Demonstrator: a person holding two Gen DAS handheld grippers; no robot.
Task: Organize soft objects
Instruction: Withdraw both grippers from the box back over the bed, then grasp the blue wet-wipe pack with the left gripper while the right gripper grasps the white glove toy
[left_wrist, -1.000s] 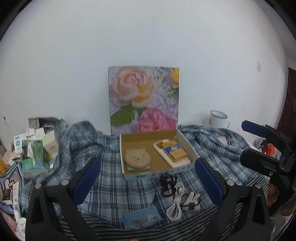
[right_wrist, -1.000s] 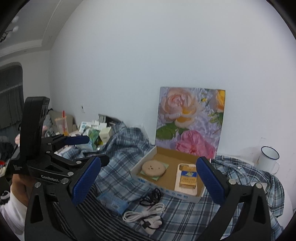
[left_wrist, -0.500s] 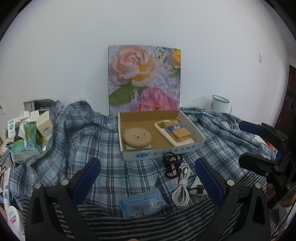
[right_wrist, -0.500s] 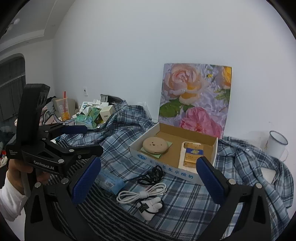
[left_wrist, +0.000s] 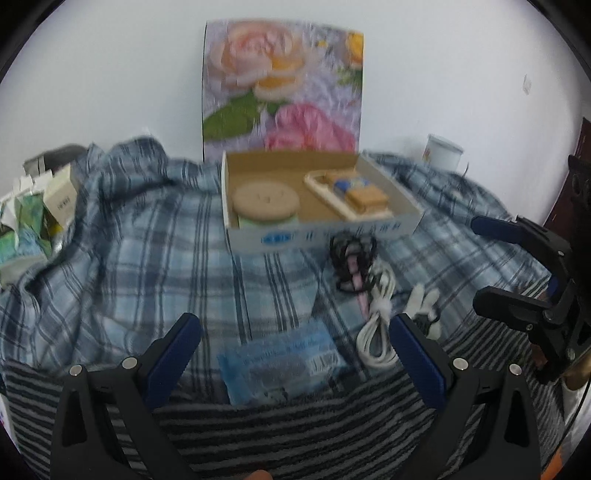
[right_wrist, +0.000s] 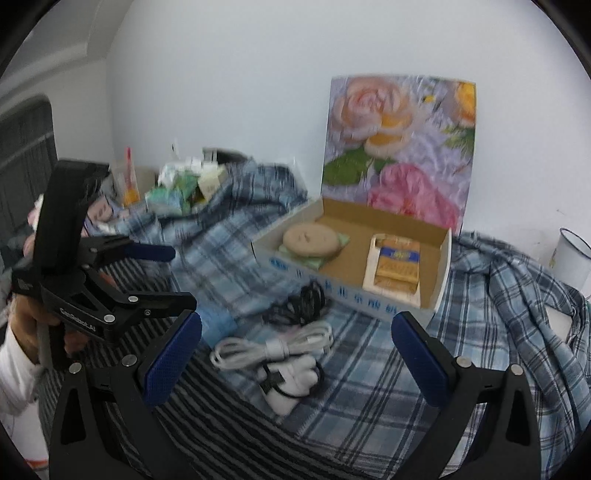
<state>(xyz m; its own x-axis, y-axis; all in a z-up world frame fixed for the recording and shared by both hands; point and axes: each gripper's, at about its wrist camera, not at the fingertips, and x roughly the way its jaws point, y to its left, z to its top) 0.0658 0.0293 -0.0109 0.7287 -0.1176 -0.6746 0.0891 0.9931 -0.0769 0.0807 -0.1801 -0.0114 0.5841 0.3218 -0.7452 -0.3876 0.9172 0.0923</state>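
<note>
A blue tissue pack (left_wrist: 282, 356) lies on the plaid cloth (left_wrist: 147, 258) just ahead of my open, empty left gripper (left_wrist: 295, 354). To its right lie a coiled white cable (left_wrist: 378, 321) and a black cable (left_wrist: 351, 258). My right gripper (right_wrist: 295, 354) is open and empty above the white cable (right_wrist: 273, 347) and a white plug (right_wrist: 291, 384). An open cardboard box (left_wrist: 317, 230) behind holds a round bear-face pad (left_wrist: 266, 201) and a phone case with a yellow pack (left_wrist: 354, 195). The left gripper shows in the right wrist view (right_wrist: 147, 273), the right gripper in the left wrist view (left_wrist: 509, 266).
A flower picture (left_wrist: 284, 88) leans on the white wall behind the box. A white enamel mug (left_wrist: 443, 157) stands at the back right. Small boxes and packets (left_wrist: 33, 214) are piled at the left. A striped cloth (left_wrist: 295, 424) covers the near edge.
Both grippers have moved forward and down towards the cloth; the tissue pack and cables look larger and closer. Nothing was taken hold of.
</note>
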